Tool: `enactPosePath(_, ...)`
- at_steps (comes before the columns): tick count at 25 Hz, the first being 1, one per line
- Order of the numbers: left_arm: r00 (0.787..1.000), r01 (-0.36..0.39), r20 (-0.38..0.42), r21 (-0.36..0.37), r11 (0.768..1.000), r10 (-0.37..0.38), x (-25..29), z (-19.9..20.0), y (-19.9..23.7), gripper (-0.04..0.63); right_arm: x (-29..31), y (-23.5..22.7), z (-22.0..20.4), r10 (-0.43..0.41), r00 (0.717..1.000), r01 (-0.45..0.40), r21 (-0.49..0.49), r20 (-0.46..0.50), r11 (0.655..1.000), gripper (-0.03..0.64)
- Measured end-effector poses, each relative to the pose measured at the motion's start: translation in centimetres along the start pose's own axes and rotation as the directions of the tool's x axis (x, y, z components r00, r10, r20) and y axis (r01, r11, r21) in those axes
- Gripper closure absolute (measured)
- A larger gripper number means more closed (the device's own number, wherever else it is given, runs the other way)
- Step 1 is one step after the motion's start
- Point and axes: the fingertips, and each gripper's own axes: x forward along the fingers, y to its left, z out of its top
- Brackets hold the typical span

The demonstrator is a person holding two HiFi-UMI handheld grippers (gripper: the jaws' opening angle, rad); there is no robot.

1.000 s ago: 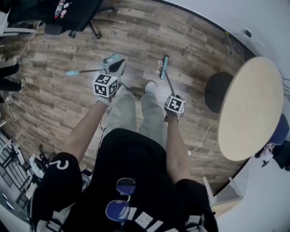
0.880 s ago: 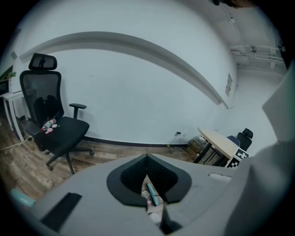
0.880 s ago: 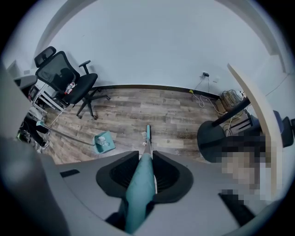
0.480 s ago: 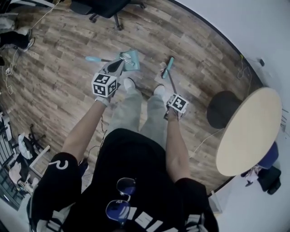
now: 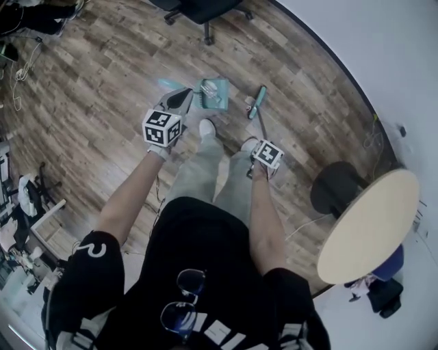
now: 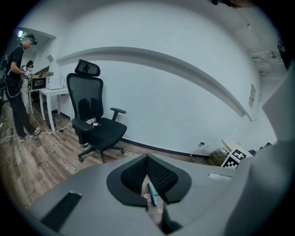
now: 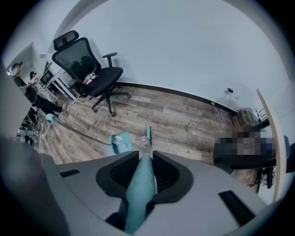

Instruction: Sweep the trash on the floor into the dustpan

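Observation:
A teal dustpan [image 5: 220,101] [image 7: 126,146] lies on the wood floor with white trash in it. Its long thin handle ends in a teal grip [image 5: 168,83] [image 7: 50,117]. My left gripper [image 5: 183,96] [image 6: 147,159] hangs over that handle, jaws shut, and nothing shows between the pads. My right gripper [image 5: 259,141] [image 7: 146,156] is shut on the teal broom handle [image 7: 140,184]. The broom head [image 5: 259,101] [image 7: 148,133] rests on the floor just right of the dustpan. A small white scrap [image 7: 144,137] lies beside it.
A black office chair [image 5: 205,10] [image 6: 94,124] [image 7: 90,69] stands by the white wall. A round wooden table [image 5: 366,229] on a black base [image 5: 335,188] is at my right. Cables trail along the floor. A person [image 6: 16,92] stands far left by a desk.
The head view has swung across the room. The dustpan now shows to the right of my left gripper's tip instead of at it. Both grippers have stayed shut.

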Motion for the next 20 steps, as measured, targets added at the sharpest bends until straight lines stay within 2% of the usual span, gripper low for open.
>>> enactPosePath(1, 1.000, -0.010, 0.003, -0.008, 1.000, 0.010, -0.5, -0.1, 0.7, 0.598, 0.0, 1.5, 0.3, 0.027, 1.000, -0.027, -0.011, 0.009, 1.000, 0.531)
enactPosePath(2, 1.000, -0.020, 0.006, -0.016, 1.000, 0.020, -1.1, -0.3, 1.5, 0.598, 0.0, 3.8, 0.8, 0.099, 0.995, -0.099, -0.013, 0.029, 0.995, 0.531)
enactPosePath(4, 0.999, -0.043, 0.012, -0.034, 0.998, 0.043, -2.1, -0.5, 3.2, 0.598, 0.0, 9.3, 2.0, 0.274, 0.959, -0.273, -0.031, 0.066, 0.962, 0.531)
enactPosePath(6, 0.997, -0.070, 0.020, -0.058, 0.996, 0.071, -3.1, -0.5, 4.9, 0.598, -0.3, 12.2, 2.7, 0.343, 0.938, -0.337, -0.087, 0.060, 0.938, 0.531)
enactPosePath(11, 0.991, -0.113, 0.053, -0.104, 0.988, 0.119, -5.6, 0.5, 8.0, 0.598, -2.5, 14.3, 4.6, 0.359, 0.931, -0.339, -0.216, 0.061, 0.916, 0.531)
enactPosePath(14, 0.987, -0.125, 0.081, -0.120, 0.985, 0.136, -6.7, 1.6, 9.2, 0.598, -3.9, 15.8, 5.2, 0.390, 0.919, -0.365, -0.254, 0.056, 0.896, 0.531)
enactPosePath(20, 0.984, -0.115, 0.123, -0.135, 0.984, 0.132, -7.5, 3.3, 9.5, 0.598, -5.6, 13.7, 5.6, 0.328, 0.942, -0.298, -0.269, 0.071, 0.916, 0.531)
